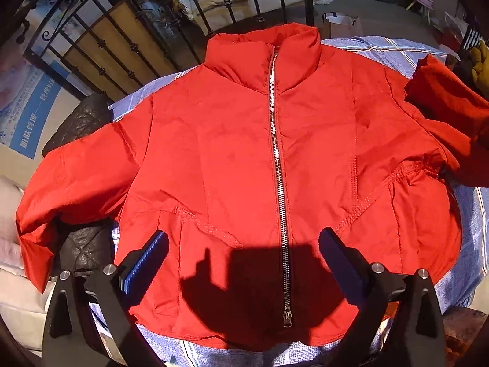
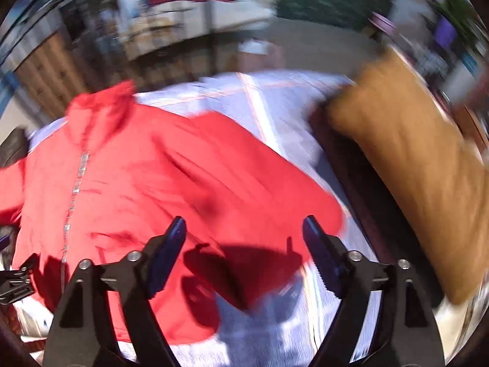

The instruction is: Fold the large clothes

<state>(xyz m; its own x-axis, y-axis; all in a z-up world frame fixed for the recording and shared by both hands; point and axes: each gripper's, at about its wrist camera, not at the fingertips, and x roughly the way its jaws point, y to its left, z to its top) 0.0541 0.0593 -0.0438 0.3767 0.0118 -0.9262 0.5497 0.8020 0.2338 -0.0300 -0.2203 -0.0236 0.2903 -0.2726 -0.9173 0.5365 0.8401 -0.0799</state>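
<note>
A red zip-up jacket (image 1: 238, 159) lies front up on a round table covered by a blue checked cloth (image 1: 394, 50). Its zipper (image 1: 276, 153) is closed and its collar points away from me. One sleeve hangs off the table at the left (image 1: 61, 189); the other sleeve (image 1: 446, 116) is bunched at the right. My left gripper (image 1: 243, 257) is open and empty above the jacket's hem. The right wrist view is blurred; it shows the jacket (image 2: 152, 189) and my right gripper (image 2: 244, 238) open and empty above the jacket's right side.
A tan cushion (image 2: 412, 165) lies beyond the table's right edge. A dark quilted seat (image 1: 79, 122) stands at the left of the table. An iron railing (image 1: 122, 36) and a paper bag (image 1: 340, 24) are behind the table.
</note>
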